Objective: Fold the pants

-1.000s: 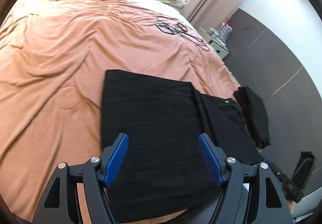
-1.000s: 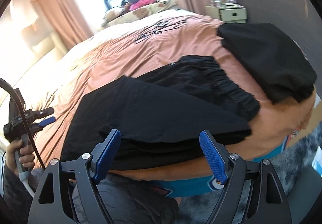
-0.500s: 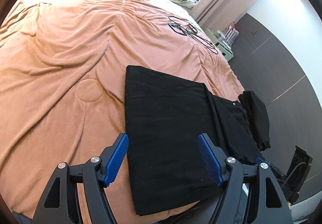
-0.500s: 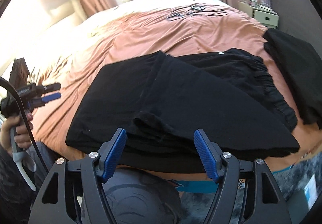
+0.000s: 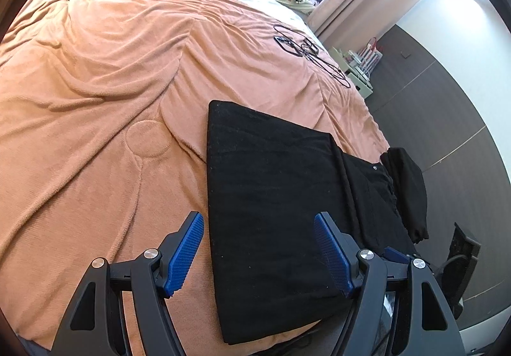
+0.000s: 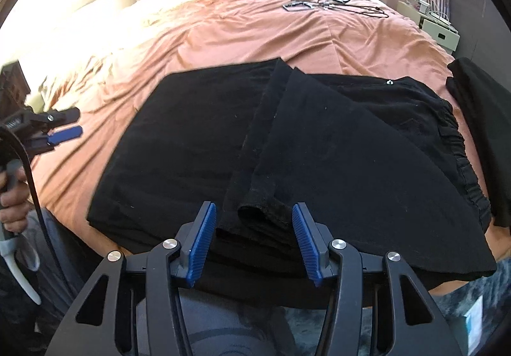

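1. Pants (image 6: 319, 145) are laid flat on the bed (image 5: 95, 74), near its front edge, already folded over once; waistband (image 6: 453, 138) is seen at the right in the right wrist view.
2. A leg hem (image 6: 265, 205) lies on top of the stack near the front edge, slightly curled.
3. Right hand-held gripper (image 6: 254, 237): jaws are closing, hem and layered front edge sit between the blue pads, no pad contact is seen yet. Nothing is held.
4. Left hand-held gripper (image 5: 258, 255): jaws are spread wide, hung over the pants' left front part, one pad over the bare bedcover, the other over the cloth. Nothing is pinched.
5. Step judged: the grab for the next fold is being set up, right side first.
6. Next move, as judged: hem layers are to be pinched together, not just the top one; the left hand-held gripper is to be brought down onto the left front corner (image 5: 230, 336) for a matched grip.
7. Risk: only the curled hem gets caught and lower layers are left behind.
8. A second dark garment (image 6: 479, 119) lies just right of the waistband; it is to be kept out of the fold.
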A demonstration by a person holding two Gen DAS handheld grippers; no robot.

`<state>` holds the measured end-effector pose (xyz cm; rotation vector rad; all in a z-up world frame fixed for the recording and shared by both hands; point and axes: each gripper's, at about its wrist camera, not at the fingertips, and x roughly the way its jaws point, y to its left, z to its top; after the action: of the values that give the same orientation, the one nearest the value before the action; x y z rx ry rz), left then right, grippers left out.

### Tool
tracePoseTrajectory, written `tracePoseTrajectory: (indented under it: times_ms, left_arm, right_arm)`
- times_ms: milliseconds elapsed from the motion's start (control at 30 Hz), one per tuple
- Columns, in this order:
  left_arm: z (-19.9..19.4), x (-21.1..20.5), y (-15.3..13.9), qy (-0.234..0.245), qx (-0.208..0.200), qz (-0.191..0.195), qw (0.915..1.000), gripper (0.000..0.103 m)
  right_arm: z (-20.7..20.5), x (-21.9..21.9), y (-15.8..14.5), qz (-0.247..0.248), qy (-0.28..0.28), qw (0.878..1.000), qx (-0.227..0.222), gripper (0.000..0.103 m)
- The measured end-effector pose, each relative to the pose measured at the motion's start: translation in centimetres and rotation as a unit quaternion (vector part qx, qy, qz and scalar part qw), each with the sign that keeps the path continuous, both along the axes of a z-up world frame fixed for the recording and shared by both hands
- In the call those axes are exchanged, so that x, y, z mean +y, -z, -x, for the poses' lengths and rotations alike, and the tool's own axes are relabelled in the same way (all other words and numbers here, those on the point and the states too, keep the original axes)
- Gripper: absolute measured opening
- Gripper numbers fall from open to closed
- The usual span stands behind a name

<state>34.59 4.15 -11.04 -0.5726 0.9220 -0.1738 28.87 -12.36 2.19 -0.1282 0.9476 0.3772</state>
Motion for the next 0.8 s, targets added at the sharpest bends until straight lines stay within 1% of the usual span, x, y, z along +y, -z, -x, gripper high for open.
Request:
tracePoseTrajectory:
  times_ms: [33, 100, 133, 167, 200, 267, 400, 633, 800]
  left_arm:
    - [0.0, -0.1, 0.0, 0.001, 0.001, 0.0, 1.0, 0.073]
    - [-0.2, -0.2, 0.1, 0.002, 0.001, -0.001, 1.0, 0.073]
    - [-0.2, -0.2, 0.1, 0.002, 0.002, -0.002, 1.0, 0.073]
    - [-0.3, -0.3, 0.2, 0.003, 0.002, -0.001, 1.0, 0.073]
    - [-0.3, -0.3, 0.2, 0.003, 0.002, -0.001, 1.0, 0.073]
    - [-0.3, -0.3, 0.2, 0.002, 0.003, -0.002, 1.0, 0.073]
    - [-0.6, -0.3, 0.3, 0.002, 0.004, 0.001, 1.0, 0.073]
    - [-1.2, -0.1, 0.5, -0.007, 0.008, 0.003, 0.9999, 0.073]
    - [-1.8, -0.2, 0.5, -0.009, 0.011, -0.002, 0.9999, 0.073]
  right_arm:
    - [-0.2, 0.2, 0.3, 0.007, -0.001, 1.0, 0.003, 0.047]
    - [-0.6, 0.5, 0.6, 0.025, 0.004, 1.0, 0.004, 0.035]
    - [-0.8, 0.4, 0.6, 0.025, 0.006, 1.0, 0.005, 0.028]
    - [-0.9, 0.2, 0.4, 0.016, 0.005, 1.0, 0.006, 0.023]
    - [-0.9, 0.1, 0.1, 0.005, 0.002, 1.0, 0.006, 0.016]
    - [-1.0, -0.3, -0.5, 0.002, 0.004, 1.0, -0.003, 0.009]
    - [-1.4, -1.9, -2.6, -0.016, 0.021, 0.999, -0.03, 0.007]
    - [-2.5, -4.7, -6.0, -0.011, 0.044, 0.997, -0.069, 0.006]
    - [-3.3, -6.7, -8.2, -0.009, 0.061, 0.994, -0.093, 0.006]
